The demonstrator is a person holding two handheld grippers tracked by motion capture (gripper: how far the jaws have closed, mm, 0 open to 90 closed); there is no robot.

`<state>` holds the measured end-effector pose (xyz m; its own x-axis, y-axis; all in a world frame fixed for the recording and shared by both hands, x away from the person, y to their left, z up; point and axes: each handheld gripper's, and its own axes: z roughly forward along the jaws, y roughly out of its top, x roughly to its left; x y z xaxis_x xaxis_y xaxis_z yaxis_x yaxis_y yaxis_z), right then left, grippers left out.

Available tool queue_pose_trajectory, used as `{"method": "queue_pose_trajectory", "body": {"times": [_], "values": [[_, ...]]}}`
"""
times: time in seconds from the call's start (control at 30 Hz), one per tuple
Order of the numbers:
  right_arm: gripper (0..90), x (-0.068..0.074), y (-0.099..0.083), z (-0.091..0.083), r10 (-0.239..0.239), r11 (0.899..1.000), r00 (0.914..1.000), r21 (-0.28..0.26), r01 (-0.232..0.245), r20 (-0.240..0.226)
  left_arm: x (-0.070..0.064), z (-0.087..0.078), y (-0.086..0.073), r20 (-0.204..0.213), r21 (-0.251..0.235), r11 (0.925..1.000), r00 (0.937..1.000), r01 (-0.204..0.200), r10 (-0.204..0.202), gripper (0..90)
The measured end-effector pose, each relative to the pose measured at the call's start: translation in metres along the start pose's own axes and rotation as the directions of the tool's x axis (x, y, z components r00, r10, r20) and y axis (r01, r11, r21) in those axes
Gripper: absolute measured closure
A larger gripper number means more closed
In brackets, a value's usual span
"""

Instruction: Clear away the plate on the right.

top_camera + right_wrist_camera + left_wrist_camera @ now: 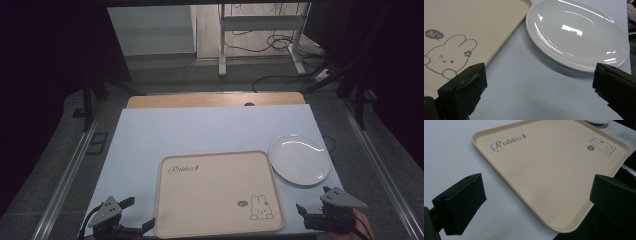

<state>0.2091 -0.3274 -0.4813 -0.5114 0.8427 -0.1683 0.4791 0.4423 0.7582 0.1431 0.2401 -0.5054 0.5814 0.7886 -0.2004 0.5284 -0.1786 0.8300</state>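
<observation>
An empty beige tray (218,192) printed with "Rabbit" and a rabbit drawing lies near the front edge of the table. Just to its right rests an empty white plate (300,159), close to the tray's far right corner. My left gripper (137,214) hovers at the tray's front left corner, open and holding nothing. In the left gripper view the gripper (537,182) straddles the tray (544,162) at its near corner. My right gripper (314,201) is open in front of the plate. Its view has the gripper (539,72) over bare table between the tray (474,20) and the plate (576,32).
A pale blue-white sheet (200,130) covers the table, with a wooden strip (215,100) along the far edge. Behind the table stand desk legs (222,45) and loose cables (280,42) on the floor. Dark curtains flank both sides.
</observation>
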Motion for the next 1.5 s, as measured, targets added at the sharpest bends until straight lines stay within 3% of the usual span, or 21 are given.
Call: {"method": "queue_pose_trajectory", "body": {"times": [0.23, 0.33, 0.5, 0.7, 0.83, 1.1, 1.2, 1.5], "values": [[0.0, -0.001, 0.002, 0.003, -0.004, 1.000, 0.9999, -0.015, 0.004, 0.015, 0.000, 0.000, 0.000, 0.001, 0.000, 1.0000, 1.0000, 0.001, -0.001, 0.0], [0.0, -0.001, 0.002, 0.005, -0.020, 1.000, 0.9989, -0.003, 0.020, 0.043, 0.000, 0.000, 0.000, 0.002, 0.001, 1.0000, 1.0000, 0.001, -0.001, 0.0], [0.0, -0.004, 0.002, 0.010, -0.006, 1.000, 0.9985, 0.008, 0.006, 0.054, 0.001, 0.000, 0.000, 0.003, 0.001, 1.0000, 1.0000, 0.003, -0.003, 0.0], [0.0, -0.001, 0.006, 0.014, -0.066, 0.998, 0.9947, 0.025, 0.064, 0.078, 0.001, 0.000, 0.000, 0.003, 0.002, 1.0000, 1.0000, 0.002, -0.002, 0.0], [0.0, 0.005, 0.009, 0.018, -0.146, 0.988, 0.9822, 0.058, 0.140, 0.118, 0.001, 0.000, 0.000, 0.003, 0.002, 1.0000, 1.0000, 0.003, -0.003, 0.0], [2.3, 0.010, 0.010, 0.022, -0.215, 0.975, 0.9659, 0.086, 0.204, 0.145, 0.001, 0.000, 0.000, 0.004, 0.004, 1.0000, 1.0000, 0.003, -0.003, 0.0], [4.3, 0.012, 0.011, 0.025, -0.250, 0.966, 0.9554, 0.099, 0.237, 0.156, 0.001, 0.000, 0.000, 0.004, 0.004, 1.0000, 1.0000, 0.004, -0.004, 0.0], [10.6, 0.021, 0.013, 0.035, -0.387, 0.921, 0.8979, 0.143, 0.364, 0.209, 0.001, 0.000, 0.000, 0.004, 0.004, 1.0000, 1.0000, 0.005, -0.005, 0.0]]}}
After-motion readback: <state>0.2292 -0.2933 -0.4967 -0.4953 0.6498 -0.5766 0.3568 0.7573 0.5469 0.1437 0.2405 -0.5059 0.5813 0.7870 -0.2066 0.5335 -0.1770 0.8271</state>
